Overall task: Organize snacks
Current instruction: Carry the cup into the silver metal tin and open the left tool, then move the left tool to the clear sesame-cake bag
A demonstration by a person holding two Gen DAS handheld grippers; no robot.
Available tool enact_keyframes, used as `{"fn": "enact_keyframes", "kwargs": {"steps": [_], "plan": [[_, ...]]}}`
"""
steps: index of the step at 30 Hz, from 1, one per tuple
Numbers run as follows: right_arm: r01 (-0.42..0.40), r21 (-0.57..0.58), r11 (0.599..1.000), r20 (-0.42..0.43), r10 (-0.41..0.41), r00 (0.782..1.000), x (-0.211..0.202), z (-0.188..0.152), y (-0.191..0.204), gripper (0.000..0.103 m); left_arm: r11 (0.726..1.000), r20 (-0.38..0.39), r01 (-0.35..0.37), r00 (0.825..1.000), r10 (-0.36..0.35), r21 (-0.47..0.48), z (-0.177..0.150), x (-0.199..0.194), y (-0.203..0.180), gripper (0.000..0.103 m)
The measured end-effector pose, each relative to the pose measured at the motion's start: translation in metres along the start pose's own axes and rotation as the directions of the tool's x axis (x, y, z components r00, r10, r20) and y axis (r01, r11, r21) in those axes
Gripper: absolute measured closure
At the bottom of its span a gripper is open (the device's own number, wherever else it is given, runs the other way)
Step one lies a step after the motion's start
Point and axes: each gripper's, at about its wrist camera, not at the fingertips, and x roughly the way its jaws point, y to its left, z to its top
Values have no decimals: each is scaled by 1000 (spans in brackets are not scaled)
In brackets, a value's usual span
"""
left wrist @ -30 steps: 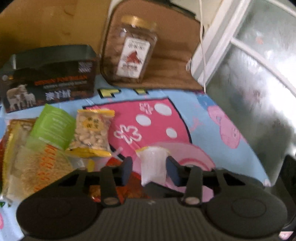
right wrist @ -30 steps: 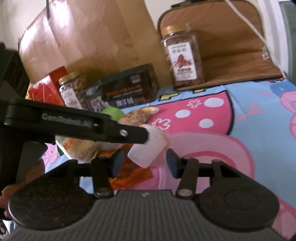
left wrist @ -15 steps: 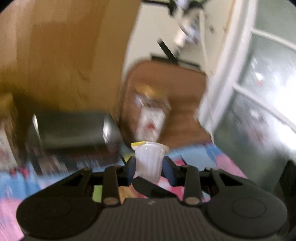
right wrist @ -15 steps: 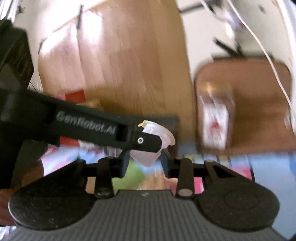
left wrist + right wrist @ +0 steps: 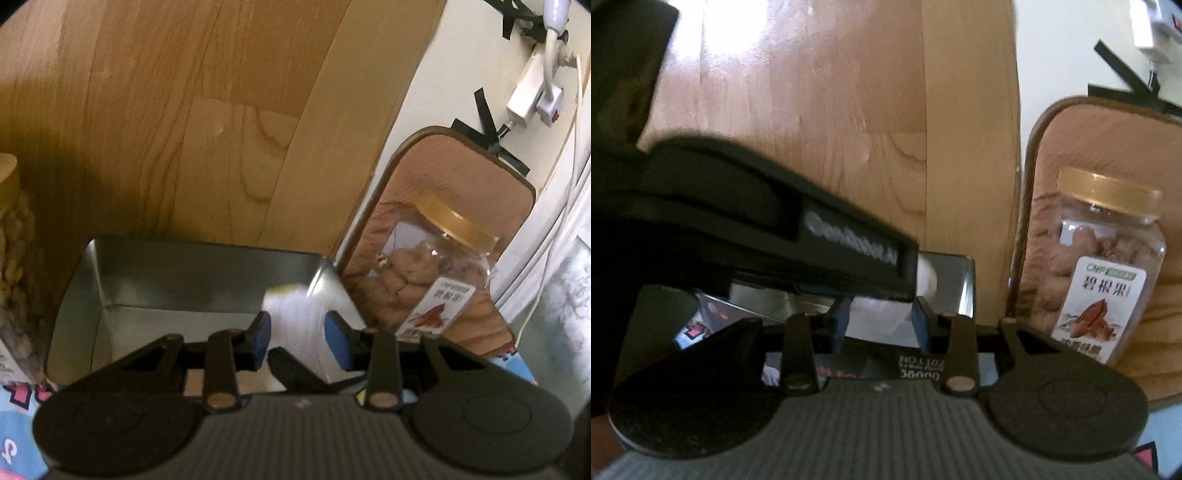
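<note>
Nut jar, far left of the box [image 5: 14, 266]: it stood just beside the box's left wall, only an edge of it in the left wrist view.
Box [image 5: 207, 275]: open-topped, silver-lined, dark outside, it sat against the wooden board [image 5: 177, 118]; no snack showed on the visible part of its floor.
Left gripper [image 5: 297, 341]: its blue pads were clamped on the jelly cup's sides, over the right end of the box.
Jelly cup [image 5: 291, 314]: white, blurred, upright as far as I could tell, it hung above the box's right end, near the corner wall.
Right gripper [image 5: 881, 326]: its jaws had just been opening around the same cup, which sat between them; whether the pads pressed on it, I could not tell.
Pecan jar, right of the box [image 5: 1104, 273]: gold-lidded, it leaned on the brown cushion [image 5: 472, 173], just beside the box's right wall.
Risk: released here, the cup might catch the right wall and tip out toward the pecan jar.
Risk: with two grippers crowded on one small cup, a mistimed release by either could twist it sideways.
</note>
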Motion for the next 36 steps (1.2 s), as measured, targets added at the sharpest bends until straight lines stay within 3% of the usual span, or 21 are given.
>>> {"fn": "enact_keyframes", "kwargs": {"steps": [2, 5, 8, 12, 14, 16, 18, 21, 24, 28, 31, 33, 36], "plan": [[-22, 3, 1000, 15, 22, 1000, -9, 1, -1, 49, 1000, -4, 1, 1000, -1, -3, -3, -5, 3, 68], [-41, 31, 999, 28, 40, 999, -34, -2, -5, 50, 999, 28, 39, 999, -39, -2, -9, -37, 12, 69], [-139, 111, 984, 14, 139, 990, -67, -14, -15, 50, 992, 90, 121, 989, -117, -37, -24, -88, 30, 68], [-267, 161, 950, -24, 274, 961, -106, -43, -12, 50, 984, 80, 167, 984, -162, -68, -64, -146, 45, 68], [-271, 146, 951, -65, 283, 957, -109, -56, -3, 50, 976, 52, 203, 978, -200, -81, -91, -164, 47, 68], [-267, 145, 953, -106, 283, 953, -106, -65, 4, 54, 978, 4, 194, 981, -194, -77, -117, -175, 46, 68], [-281, 172, 944, -140, 306, 942, -105, -69, 8, 65, 985, -16, 164, 986, -166, -60, -141, -185, 44, 68], [-289, 215, 933, -154, 325, 933, -124, -81, 16, 64, 986, -32, 147, 988, -150, -81, -168, -196, 48, 68], [-330, 255, 909, -176, 380, 908, -145, -92, 32, 64, 987, -39, 120, 991, -125, -106, -188, -204, 60, 68], [-432, 243, 869, -206, 481, 852, -176, -108, 61, 63, 972, -21, 128, 991, -134, -196, -204, -217, 87, 65], [-440, 197, 876, -171, 473, 864, -199, -113, 69, 59, 963, -1, 132, 991, -137, -236, -207, -224, 102, 52], [-411, 161, 897, -161, 435, 886, -203, -114, 71, 48, 957, -2, 152, 987, -158, -247, -203, -223, 106, 51], [-367, 166, 915, -172, 393, 903, -196, -115, 72, 42, 964, -20, 156, 986, -164, -213, -199, -217, 96, 51]]}}
